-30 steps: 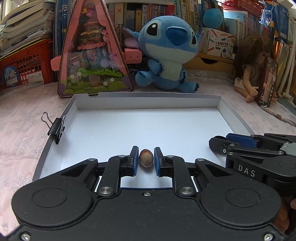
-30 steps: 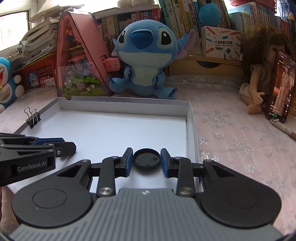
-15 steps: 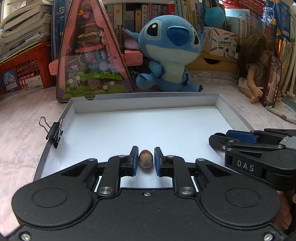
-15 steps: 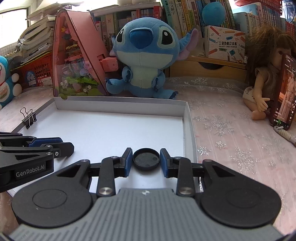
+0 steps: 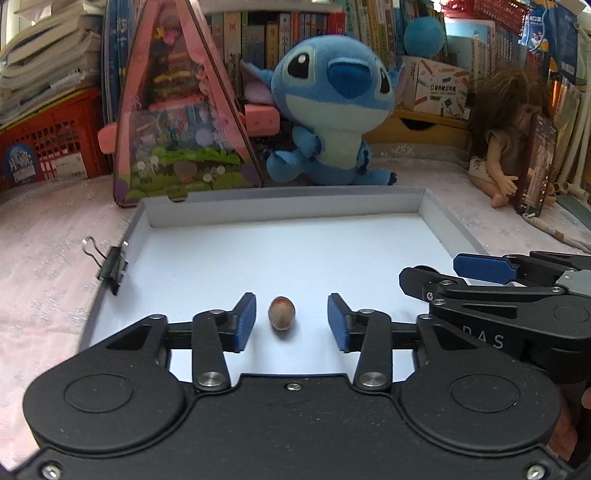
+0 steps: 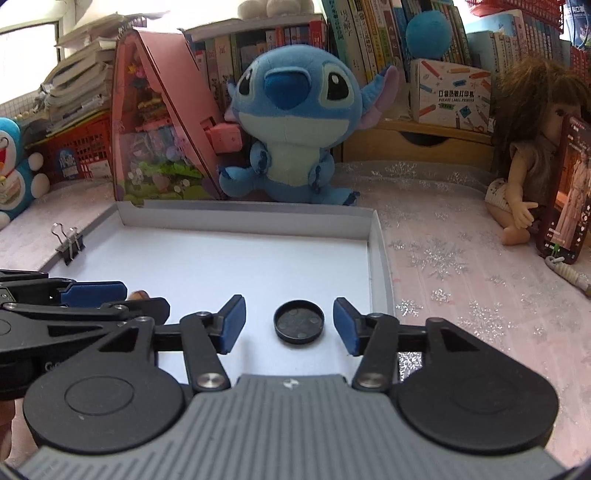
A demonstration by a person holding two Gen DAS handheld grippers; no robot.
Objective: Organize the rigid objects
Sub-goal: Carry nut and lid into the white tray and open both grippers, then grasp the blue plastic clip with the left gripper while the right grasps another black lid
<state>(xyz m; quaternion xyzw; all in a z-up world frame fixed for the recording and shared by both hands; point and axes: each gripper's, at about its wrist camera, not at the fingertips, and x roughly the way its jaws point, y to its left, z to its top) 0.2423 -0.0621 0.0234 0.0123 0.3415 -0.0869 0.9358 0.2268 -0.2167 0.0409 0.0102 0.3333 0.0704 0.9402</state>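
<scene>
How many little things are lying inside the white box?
2: a brown nut between the left gripper's opening jaws, and a black round cap between the right gripper's.

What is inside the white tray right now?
On the white tray floor lie a small brown nut-like object between the opening left gripper pads, and a black round cap between the opening right gripper pads. The near edge is hidden by the grippers.

Home room, crammed bookshelf (image 5: 295, 33), plush toy (image 5: 332, 107), doll (image 6: 532, 147)
</scene>
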